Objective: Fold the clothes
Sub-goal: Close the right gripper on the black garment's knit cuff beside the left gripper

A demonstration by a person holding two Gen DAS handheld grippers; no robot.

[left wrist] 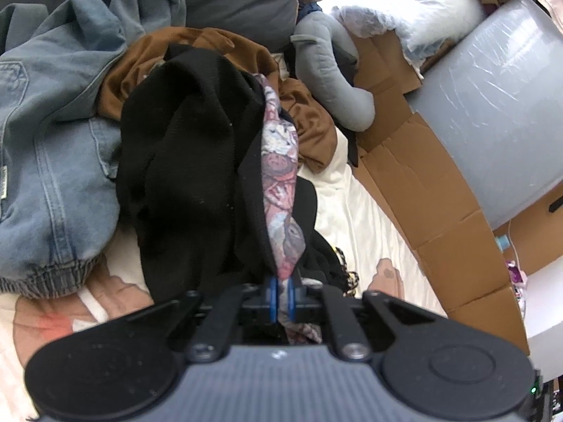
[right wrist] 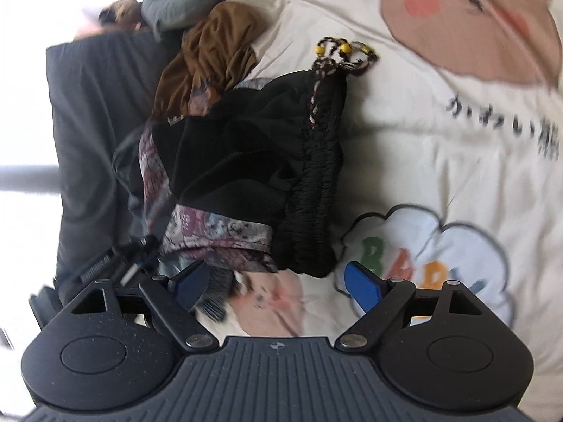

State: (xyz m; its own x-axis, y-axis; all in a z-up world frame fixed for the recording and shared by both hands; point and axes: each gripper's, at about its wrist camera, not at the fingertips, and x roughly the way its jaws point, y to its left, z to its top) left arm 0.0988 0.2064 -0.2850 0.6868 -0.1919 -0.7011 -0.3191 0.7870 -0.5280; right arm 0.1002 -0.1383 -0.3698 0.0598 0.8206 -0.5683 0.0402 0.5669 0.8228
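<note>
A black garment with a pink-grey patterned lining (left wrist: 281,161) lies bunched on the bed. My left gripper (left wrist: 281,297) is shut on its patterned edge, which runs up from the blue pads. In the right wrist view the same garment (right wrist: 239,154) shows its black smocked waistband (right wrist: 316,190) and a braided cord with yellow beads (right wrist: 337,52). My right gripper (right wrist: 278,286) is open and empty just below the garment, its blue pads (right wrist: 362,286) wide apart over the sheet. The left gripper's mechanism (right wrist: 116,263) shows at the garment's left edge.
A blue denim jacket (left wrist: 52,133) and a brown garment (left wrist: 211,45) lie beside the black one. A grey plush toy (left wrist: 327,59), flattened cardboard (left wrist: 422,190) and a grey plastic bin (left wrist: 492,105) stand to the right. The cream bedsheet (right wrist: 440,133) carries cartoon prints.
</note>
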